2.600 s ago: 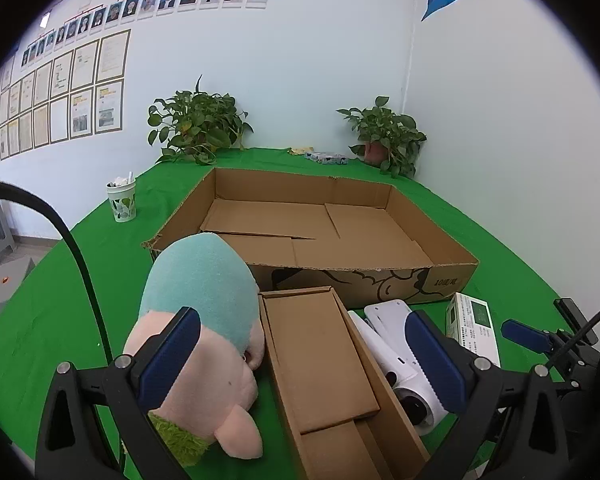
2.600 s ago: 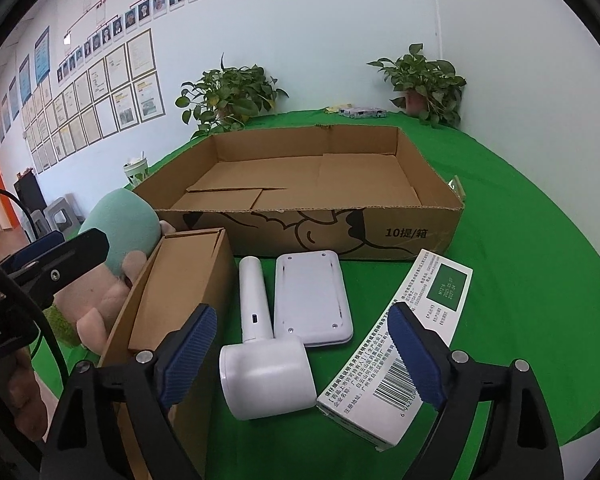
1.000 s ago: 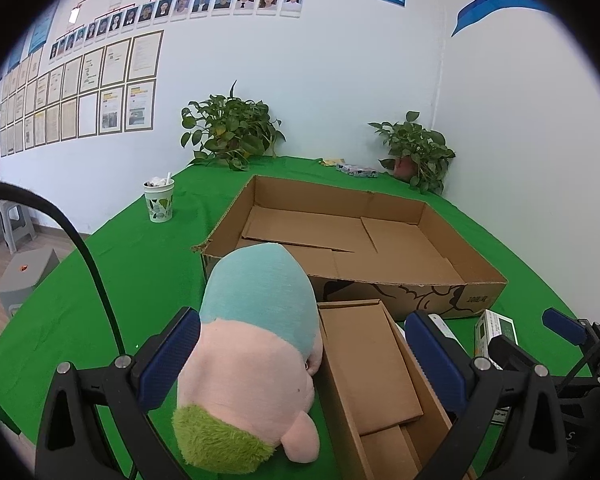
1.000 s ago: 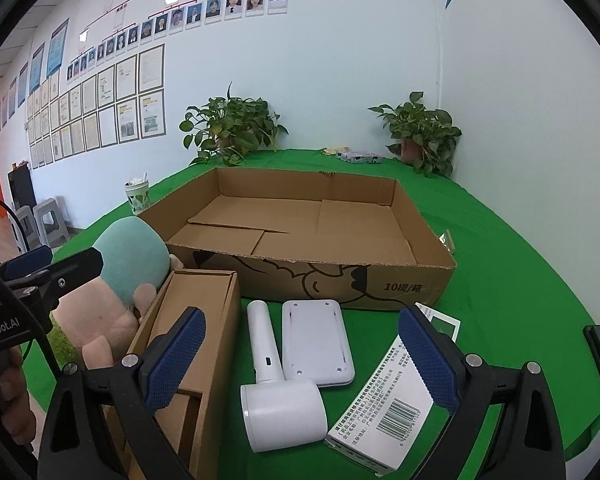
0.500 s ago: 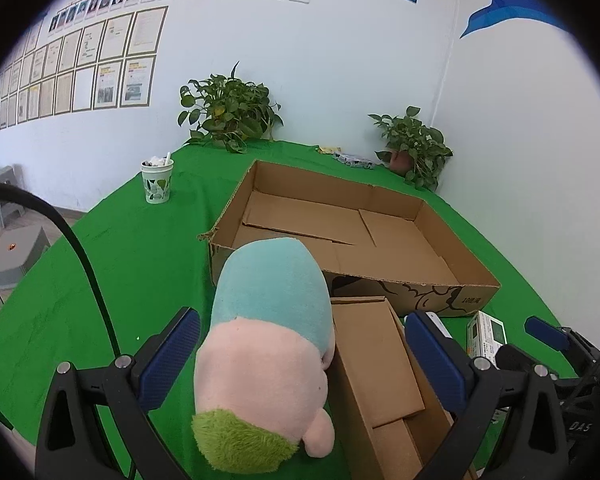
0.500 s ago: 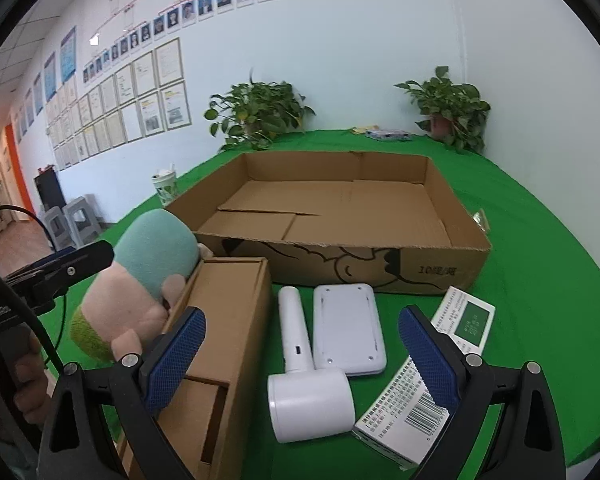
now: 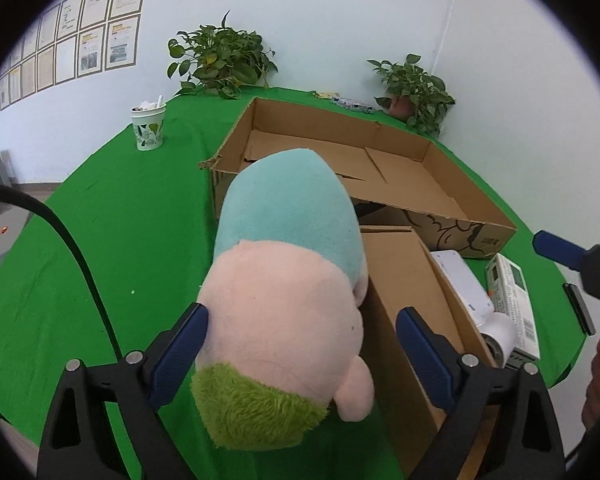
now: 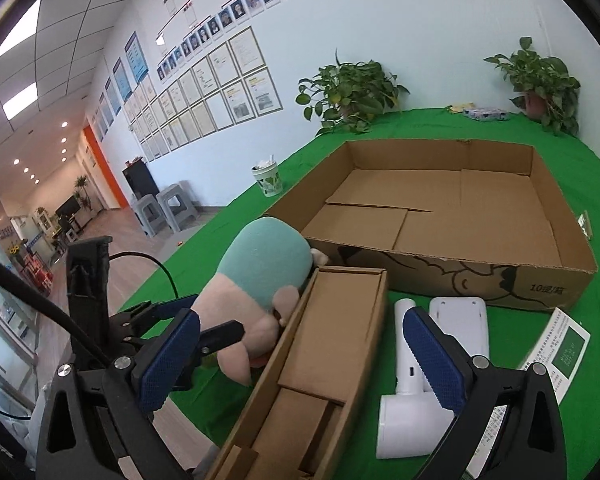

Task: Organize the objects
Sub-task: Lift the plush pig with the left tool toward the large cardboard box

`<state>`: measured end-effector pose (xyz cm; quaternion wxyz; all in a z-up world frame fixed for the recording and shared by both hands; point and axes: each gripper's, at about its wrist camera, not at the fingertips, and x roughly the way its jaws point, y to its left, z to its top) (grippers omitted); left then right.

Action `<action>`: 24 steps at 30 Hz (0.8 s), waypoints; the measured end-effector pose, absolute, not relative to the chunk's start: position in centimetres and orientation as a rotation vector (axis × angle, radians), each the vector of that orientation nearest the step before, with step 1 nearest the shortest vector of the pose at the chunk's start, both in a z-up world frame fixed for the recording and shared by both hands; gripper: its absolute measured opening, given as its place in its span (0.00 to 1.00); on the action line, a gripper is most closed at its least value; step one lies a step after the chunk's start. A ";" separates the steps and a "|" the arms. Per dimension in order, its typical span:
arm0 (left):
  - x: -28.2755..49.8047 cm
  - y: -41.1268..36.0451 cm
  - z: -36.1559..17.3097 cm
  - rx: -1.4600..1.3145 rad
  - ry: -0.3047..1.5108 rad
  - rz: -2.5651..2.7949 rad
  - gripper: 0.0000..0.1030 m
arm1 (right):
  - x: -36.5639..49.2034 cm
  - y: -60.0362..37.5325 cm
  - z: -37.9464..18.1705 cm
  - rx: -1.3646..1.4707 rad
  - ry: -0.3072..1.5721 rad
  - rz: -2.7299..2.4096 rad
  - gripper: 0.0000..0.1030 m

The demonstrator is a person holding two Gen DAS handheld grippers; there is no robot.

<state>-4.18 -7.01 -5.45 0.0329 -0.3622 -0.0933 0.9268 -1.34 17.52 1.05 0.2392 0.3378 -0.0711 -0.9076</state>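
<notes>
The left gripper (image 7: 302,344) sits low over the plush toy (image 7: 288,280), jaws spread wide, one blue pad on either side of the toy's pink body; the left pad is right against the plush, the right pad stands off with a gap, so nothing is clamped. The toy lies on the green surface (image 7: 120,220), its teal end pointing at the big open box (image 7: 380,168) and resting against that box's near wall, its fuzzy green end nearest the camera.

Pressed along the toy's right flank is the long narrow box (image 7: 408,304), open at the top, and its far end comes up close to the big open box. In the right wrist view the right gripper (image 8: 300,360) hovers over that narrow box (image 8: 320,360), jaws wide apart and holding nothing, one pad out past the box's left wall, the other over the white handheld device (image 8: 404,392).

That device lies flat to the right of the narrow box. Beside it is a flat white slab (image 8: 460,328), its far edge nearly at the big open box's (image 8: 440,208) printed front wall. Further right is a white and green carton (image 8: 556,356) lying on its side. A paper cup (image 8: 268,178) stands left of the big open box, well apart from it.
</notes>
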 end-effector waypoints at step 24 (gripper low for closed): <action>1.2 -13.7 -6.2 -1.160 -0.615 2.807 0.55 | -11.4 0.3 -5.4 1.412 -0.171 -2.025 0.98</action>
